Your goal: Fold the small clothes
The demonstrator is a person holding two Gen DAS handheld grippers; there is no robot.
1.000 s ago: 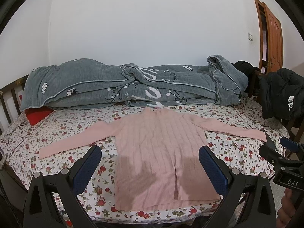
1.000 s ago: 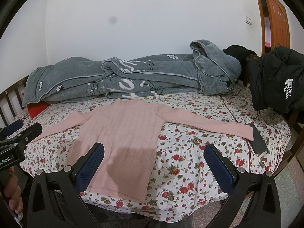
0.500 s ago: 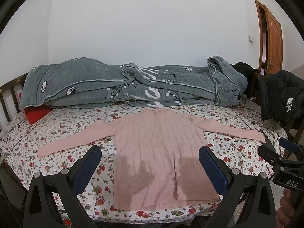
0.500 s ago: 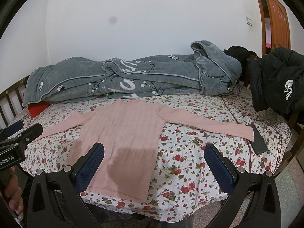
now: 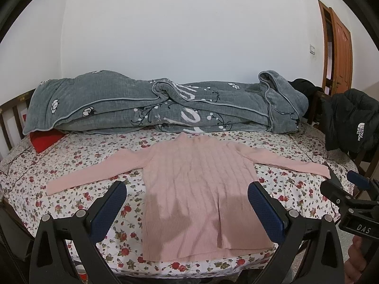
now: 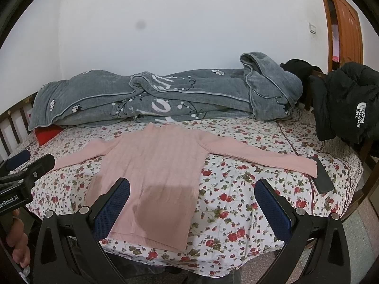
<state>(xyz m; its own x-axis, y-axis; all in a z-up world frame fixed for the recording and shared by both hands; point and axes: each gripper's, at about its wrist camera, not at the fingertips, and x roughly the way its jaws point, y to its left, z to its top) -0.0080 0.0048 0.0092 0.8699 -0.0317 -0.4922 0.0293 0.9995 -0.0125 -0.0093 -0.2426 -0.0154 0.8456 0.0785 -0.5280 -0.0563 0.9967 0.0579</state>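
We face a bed with a floral sheet, pushed against a white wall. A grey quilt is heaped along the far side, with a red pillow poking out beneath its left end. A black jacket hangs on a chair at the right, and a wooden door stands behind it. A flat dark object lies on the sheet at the tip of the sweater's right sleeve.

The pink sweater lies flat on the sheet, sleeves spread to both sides, hem toward us. Our left gripper hangs above the hem with its jaws spread wide and nothing between them; the sweater's body lies between its fingers in the left view. Our right gripper is likewise wide apart and empty, with the sweater's lower right corner just inside its left finger.
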